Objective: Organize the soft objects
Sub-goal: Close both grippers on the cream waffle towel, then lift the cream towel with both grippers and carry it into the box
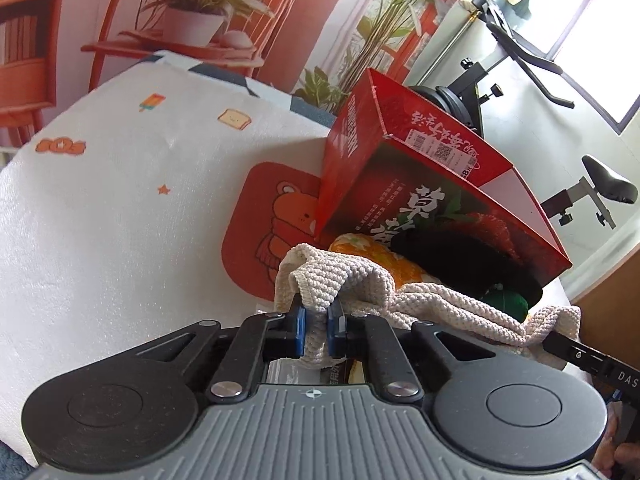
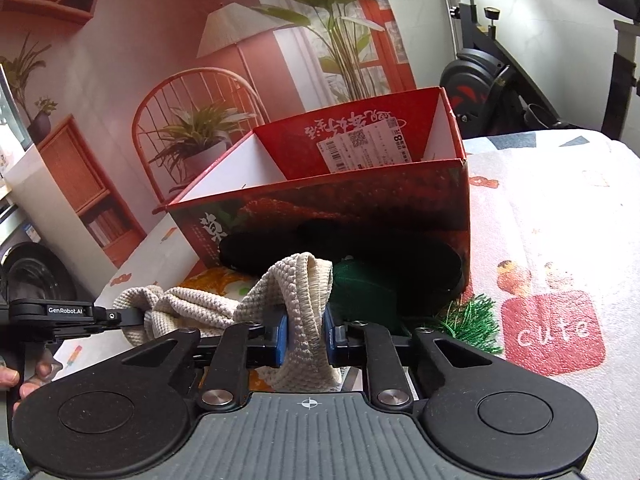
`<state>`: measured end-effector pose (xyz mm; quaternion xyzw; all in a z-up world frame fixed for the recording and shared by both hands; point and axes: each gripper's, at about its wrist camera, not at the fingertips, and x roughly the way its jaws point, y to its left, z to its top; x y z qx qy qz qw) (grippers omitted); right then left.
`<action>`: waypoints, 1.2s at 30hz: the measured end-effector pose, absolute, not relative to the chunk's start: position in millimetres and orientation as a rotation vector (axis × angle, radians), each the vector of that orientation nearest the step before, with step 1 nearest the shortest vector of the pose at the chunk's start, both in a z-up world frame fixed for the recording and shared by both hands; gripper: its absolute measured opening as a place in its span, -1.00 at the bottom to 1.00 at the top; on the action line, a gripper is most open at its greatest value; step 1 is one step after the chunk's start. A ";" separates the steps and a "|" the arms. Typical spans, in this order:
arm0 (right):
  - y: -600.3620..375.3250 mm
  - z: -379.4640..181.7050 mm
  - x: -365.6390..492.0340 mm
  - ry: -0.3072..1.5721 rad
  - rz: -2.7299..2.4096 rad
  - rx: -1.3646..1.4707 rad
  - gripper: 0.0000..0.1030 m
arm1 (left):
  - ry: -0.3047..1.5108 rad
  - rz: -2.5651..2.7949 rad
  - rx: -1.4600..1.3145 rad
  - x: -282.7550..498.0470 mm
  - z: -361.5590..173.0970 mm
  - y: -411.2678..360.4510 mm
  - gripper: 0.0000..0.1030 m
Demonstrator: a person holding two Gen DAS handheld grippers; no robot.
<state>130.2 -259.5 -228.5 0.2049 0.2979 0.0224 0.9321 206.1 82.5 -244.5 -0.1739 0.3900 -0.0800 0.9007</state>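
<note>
Pinching a fold of the cream-coloured chunky knitted cloth (image 1: 352, 280) between the blue pads of the left gripper (image 1: 320, 322), jaws closed down tight on the bunched knit with only the fabric's thickness between them. Clamping another fold of the same knitted cloth (image 2: 296, 304) in the right gripper (image 2: 306, 338), blue pads pressing on both sides of an upright loop of the weave, jaws nearly shut.

Stretching between the two grips, sagging in loose ridges across the white towel-like table cover printed with small cartoon pictures (image 1: 120, 184). Lying just in front of the open mouth of the red printed cardboard box (image 1: 420, 168), tipped on its side with a white barcode label on the upper flap. Resting against an orange and white patterned soft item (image 1: 384, 256) at the box opening.

Sitting inside the box mouth: a black fuzzy soft item (image 2: 360, 248), dark and hard to make out in detail, with a dark green soft item (image 2: 360, 292) just in front of it and touching the cloth loop. Spilling out beside the box's lower corner: a strand of shiny green tinsel (image 2: 468, 320), lying on the cover near a red square patch reading "cute" (image 2: 554, 330).

Showing at the left edge of the right wrist view: the left gripper's black side arm (image 2: 76, 314), with fingers of a person's hand (image 2: 24, 380) wrapped below it.
</note>
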 end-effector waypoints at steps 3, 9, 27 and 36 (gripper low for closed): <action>-259.2 -225.5 128.1 0.593 0.055 0.418 -0.73 | 0.776 -0.175 -0.334 203.4 -236.2 79.4 -0.80; -262.2 -214.2 125.1 0.552 0.067 0.418 -0.74 | 0.704 -0.191 -0.290 197.7 -212.5 73.8 -0.81; -325.7 -128.9 211.7 0.398 -0.054 0.247 -0.74 | 0.533 -0.295 -0.119 299.8 -126.3 -13.7 -0.81; -334.2 -164.7 296.0 0.589 -0.110 0.199 -0.74 | 0.733 -0.283 -0.009 370.6 -171.4 -40.4 -0.81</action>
